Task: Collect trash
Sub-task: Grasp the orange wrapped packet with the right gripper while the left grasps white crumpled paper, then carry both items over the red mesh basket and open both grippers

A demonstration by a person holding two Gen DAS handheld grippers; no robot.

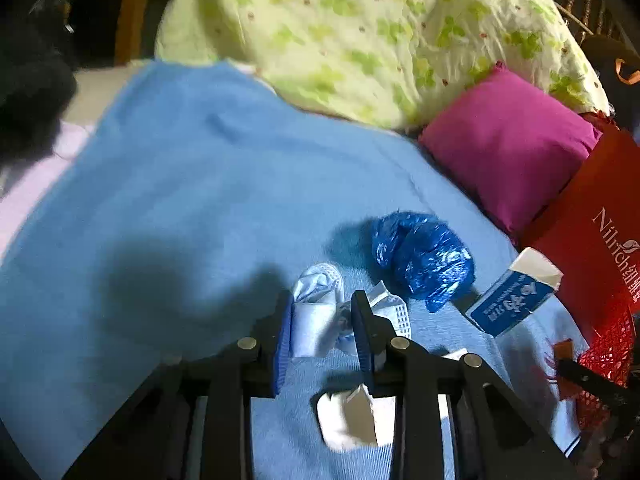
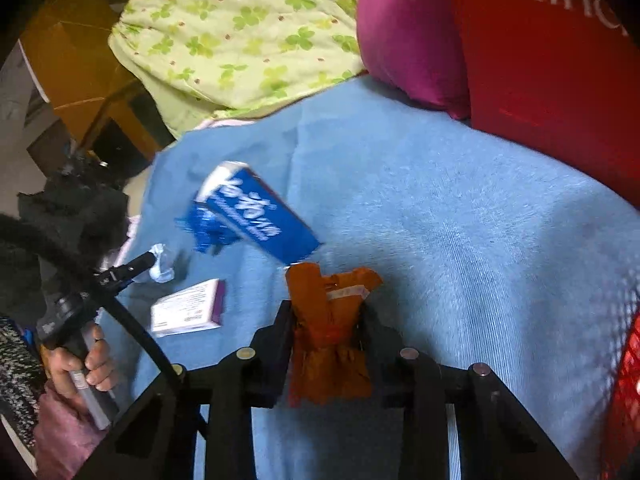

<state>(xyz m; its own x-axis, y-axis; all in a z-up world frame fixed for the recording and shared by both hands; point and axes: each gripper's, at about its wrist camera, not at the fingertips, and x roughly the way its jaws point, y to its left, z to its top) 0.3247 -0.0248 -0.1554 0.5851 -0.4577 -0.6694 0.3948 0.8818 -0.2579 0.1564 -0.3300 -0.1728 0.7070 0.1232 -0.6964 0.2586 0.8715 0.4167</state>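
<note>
My left gripper (image 1: pixel 322 306) is shut on a crumpled pale blue and white wrapper (image 1: pixel 316 312), held just above the blue blanket (image 1: pixel 180 200). A crumpled blue plastic bag (image 1: pixel 424 256) and a blue and white carton (image 1: pixel 514 294) lie to its right; a small white box (image 1: pixel 352 420) lies below the jaws. My right gripper (image 2: pixel 326 308) is shut on a crumpled orange wrapper (image 2: pixel 328 332) above the blanket (image 2: pixel 440 220). In the right wrist view the carton (image 2: pixel 260 212), the blue bag (image 2: pixel 208 228) and the white box (image 2: pixel 188 308) lie to the left, with the left gripper (image 2: pixel 154 262) beyond.
A magenta cushion (image 1: pixel 508 140) and a green floral quilt (image 1: pixel 360 32) lie at the back. A red paper bag (image 1: pixel 592 240) and a red mesh basket (image 1: pixel 608 352) stand at the right. The red bag (image 2: pixel 552 60) and the basket rim (image 2: pixel 628 392) also show in the right wrist view.
</note>
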